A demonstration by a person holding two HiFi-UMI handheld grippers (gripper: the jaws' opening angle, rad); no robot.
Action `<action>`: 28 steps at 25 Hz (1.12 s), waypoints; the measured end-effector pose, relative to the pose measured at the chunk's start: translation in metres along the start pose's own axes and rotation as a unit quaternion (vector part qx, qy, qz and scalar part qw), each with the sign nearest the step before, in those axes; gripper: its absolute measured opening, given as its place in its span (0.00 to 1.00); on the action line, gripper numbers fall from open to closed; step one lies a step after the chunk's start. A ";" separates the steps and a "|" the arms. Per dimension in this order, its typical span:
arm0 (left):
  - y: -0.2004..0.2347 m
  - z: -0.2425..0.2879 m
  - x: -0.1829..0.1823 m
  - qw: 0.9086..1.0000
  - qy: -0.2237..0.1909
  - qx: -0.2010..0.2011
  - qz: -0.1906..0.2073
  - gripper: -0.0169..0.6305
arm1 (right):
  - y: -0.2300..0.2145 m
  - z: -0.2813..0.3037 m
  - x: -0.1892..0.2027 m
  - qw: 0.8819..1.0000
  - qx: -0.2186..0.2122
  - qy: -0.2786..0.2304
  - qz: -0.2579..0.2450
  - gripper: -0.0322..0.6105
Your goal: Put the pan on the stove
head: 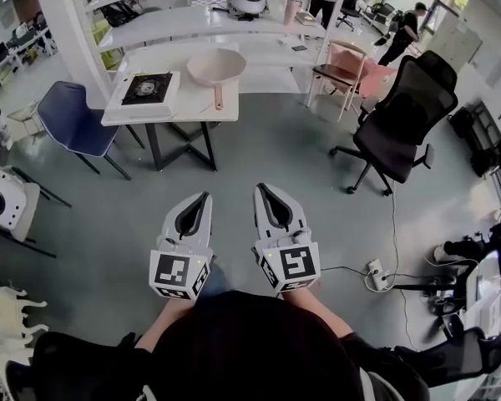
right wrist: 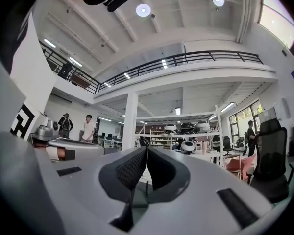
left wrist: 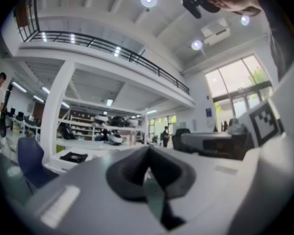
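Observation:
A pale pink pan [head: 216, 67] with a wooden handle rests on a white table [head: 196, 107] far ahead. Left of it on the same table sits a black portable stove [head: 147, 88], also small in the left gripper view [left wrist: 74, 156]. Both grippers hang close to the person's body, well short of the table. The left gripper [head: 204, 197] is shut with nothing between its jaws, and so is the right gripper [head: 260, 189]. Jaw tips meet in the left gripper view [left wrist: 148, 148] and in the right gripper view [right wrist: 146, 149].
A blue chair [head: 71, 120] stands left of the table, a black office chair [head: 403, 114] to the right, a pink chair [head: 344, 67] behind. A power strip [head: 374, 273] and cable lie on the floor at right. White shelves [head: 192, 19] rise behind the table. People stand far off.

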State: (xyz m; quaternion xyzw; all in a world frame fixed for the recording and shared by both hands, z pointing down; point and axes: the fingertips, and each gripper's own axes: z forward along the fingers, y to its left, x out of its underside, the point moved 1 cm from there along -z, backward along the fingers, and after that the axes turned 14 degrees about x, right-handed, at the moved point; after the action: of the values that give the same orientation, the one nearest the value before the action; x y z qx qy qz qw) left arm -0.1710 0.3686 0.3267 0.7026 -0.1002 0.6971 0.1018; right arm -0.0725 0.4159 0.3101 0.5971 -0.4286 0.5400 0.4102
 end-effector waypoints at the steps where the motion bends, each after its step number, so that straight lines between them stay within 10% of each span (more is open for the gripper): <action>1: 0.000 0.003 0.001 1.000 0.002 0.000 0.002 0.04 | -0.002 0.002 0.000 1.000 0.001 -0.003 -0.005 0.08; 11: 0.047 0.042 0.013 1.000 0.004 -0.014 -0.004 0.04 | -0.015 0.057 0.019 1.000 0.004 0.004 -0.021 0.08; 28: 0.264 0.201 0.038 1.000 0.008 0.000 0.005 0.04 | -0.027 0.316 0.085 0.998 0.035 0.035 -0.035 0.08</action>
State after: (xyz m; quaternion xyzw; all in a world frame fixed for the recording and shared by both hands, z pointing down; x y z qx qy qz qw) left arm -0.0528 0.0586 0.3640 0.6962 -0.1027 0.7036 0.0987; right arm 0.0504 0.1173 0.3687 0.6064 -0.3734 0.5609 0.4222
